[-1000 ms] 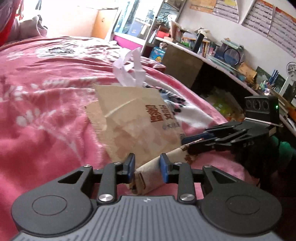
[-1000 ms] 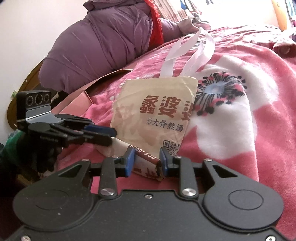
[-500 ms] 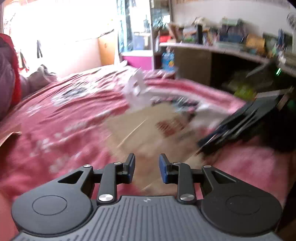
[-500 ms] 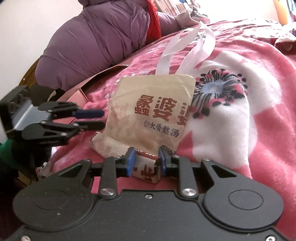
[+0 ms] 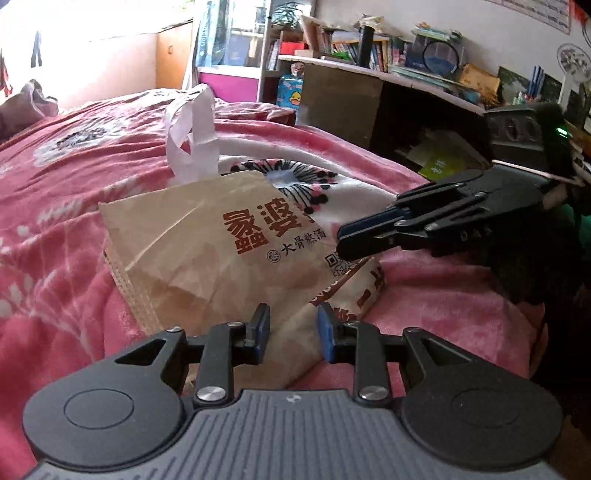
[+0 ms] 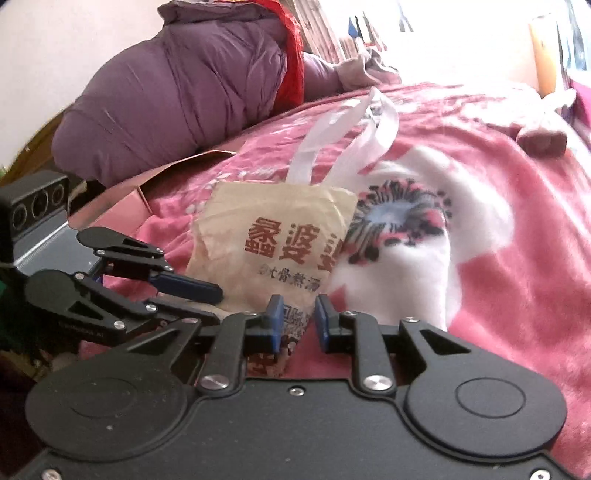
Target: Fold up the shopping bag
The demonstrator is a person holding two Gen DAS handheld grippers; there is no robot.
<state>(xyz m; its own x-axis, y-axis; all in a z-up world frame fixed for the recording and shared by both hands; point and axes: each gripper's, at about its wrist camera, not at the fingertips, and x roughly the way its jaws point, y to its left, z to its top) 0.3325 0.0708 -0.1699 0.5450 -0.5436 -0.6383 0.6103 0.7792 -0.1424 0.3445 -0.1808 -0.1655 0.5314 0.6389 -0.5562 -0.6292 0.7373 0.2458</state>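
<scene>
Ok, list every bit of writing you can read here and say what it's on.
"鱻婆婆" in big red-brown characters, on the shopping bag.
"大骨熬汤" in smaller dark print just below, same bag.
QR code on the bag: a pattern, no words.
Red print on the bag's rolled bottom edge: unreadable.
Wall posters and book spines: too small.

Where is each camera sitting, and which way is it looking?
Left wrist: rides on the left tongs, looking over the paper bag on the pink blanket toward the cluttered desk; the right tongs reach in.
Right wrist: rides on the right tongs, looking toward the purple quilt; the left tongs show.
Both see the bag, its white handles and the blanket.
</scene>
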